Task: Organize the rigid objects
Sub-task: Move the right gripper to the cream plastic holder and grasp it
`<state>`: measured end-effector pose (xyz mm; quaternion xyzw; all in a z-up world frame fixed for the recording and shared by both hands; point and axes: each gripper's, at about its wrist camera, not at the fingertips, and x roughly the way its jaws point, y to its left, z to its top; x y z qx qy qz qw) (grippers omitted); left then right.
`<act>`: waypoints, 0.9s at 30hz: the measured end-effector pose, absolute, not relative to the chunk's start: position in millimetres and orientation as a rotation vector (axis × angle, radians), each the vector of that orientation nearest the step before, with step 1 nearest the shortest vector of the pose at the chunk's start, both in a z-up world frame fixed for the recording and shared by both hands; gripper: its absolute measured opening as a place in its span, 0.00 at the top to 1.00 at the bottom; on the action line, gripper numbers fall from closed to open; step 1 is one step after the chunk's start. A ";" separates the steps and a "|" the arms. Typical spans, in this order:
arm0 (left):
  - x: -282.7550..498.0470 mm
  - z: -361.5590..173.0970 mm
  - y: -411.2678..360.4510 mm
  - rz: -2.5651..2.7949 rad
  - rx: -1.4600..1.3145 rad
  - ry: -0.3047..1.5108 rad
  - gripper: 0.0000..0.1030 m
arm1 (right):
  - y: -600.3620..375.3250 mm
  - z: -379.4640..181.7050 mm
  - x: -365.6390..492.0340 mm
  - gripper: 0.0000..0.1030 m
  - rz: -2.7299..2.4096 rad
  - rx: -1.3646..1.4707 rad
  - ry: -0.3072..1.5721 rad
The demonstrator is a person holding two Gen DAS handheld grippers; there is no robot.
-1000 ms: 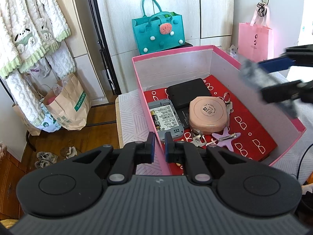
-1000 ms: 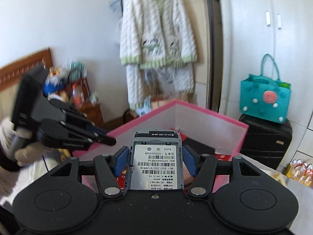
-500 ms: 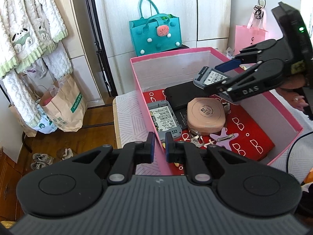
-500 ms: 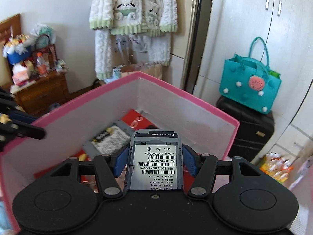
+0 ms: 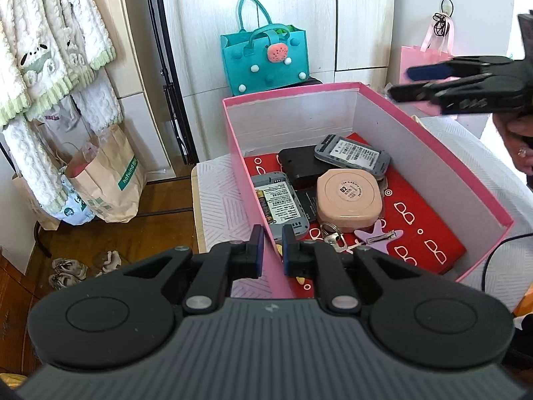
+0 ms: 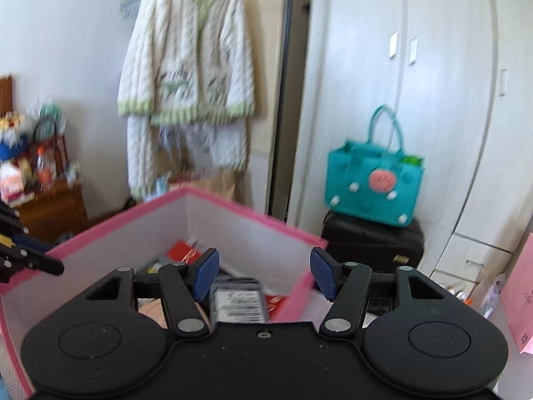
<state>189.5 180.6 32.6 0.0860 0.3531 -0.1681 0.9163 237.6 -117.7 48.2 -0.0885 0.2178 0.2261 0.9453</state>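
1. The left gripper [image 5: 272, 248] points downward at a slant, its two blue-padded jaws clamped on the thin pink box wall [image 5: 266, 250] that stands between them.
2. The right gripper [image 6: 263, 271] is held at a shallower downward angle, its jaws spread wide and nothing between the pads.
3. In the left wrist view, the right gripper [image 5: 404, 83] appears blurred at upper right, a hand [image 5: 514, 140] wrapped around its grip.
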 end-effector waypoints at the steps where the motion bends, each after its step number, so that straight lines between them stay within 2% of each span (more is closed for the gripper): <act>1: 189.7 32.8 180.8 -0.345 0.176 0.727 0.90 | -127.0 49.1 235.8 0.35 0.451 -0.169 0.430; 12: 188.8 31.9 179.4 -0.326 0.167 0.729 0.90 | -218.3 18.1 257.4 0.37 0.340 0.037 0.594; 20: 188.5 30.5 179.3 -0.322 0.174 0.731 0.90 | -247.4 -21.7 269.4 0.37 0.341 0.078 0.605; 24: 190.0 28.6 178.1 -0.318 0.175 0.736 0.90 | -244.4 -35.1 276.6 0.27 0.375 0.029 0.596; 27: 189.8 28.4 177.6 -0.318 0.176 0.736 0.90 | -243.0 -41.6 285.7 0.25 0.380 -0.003 0.597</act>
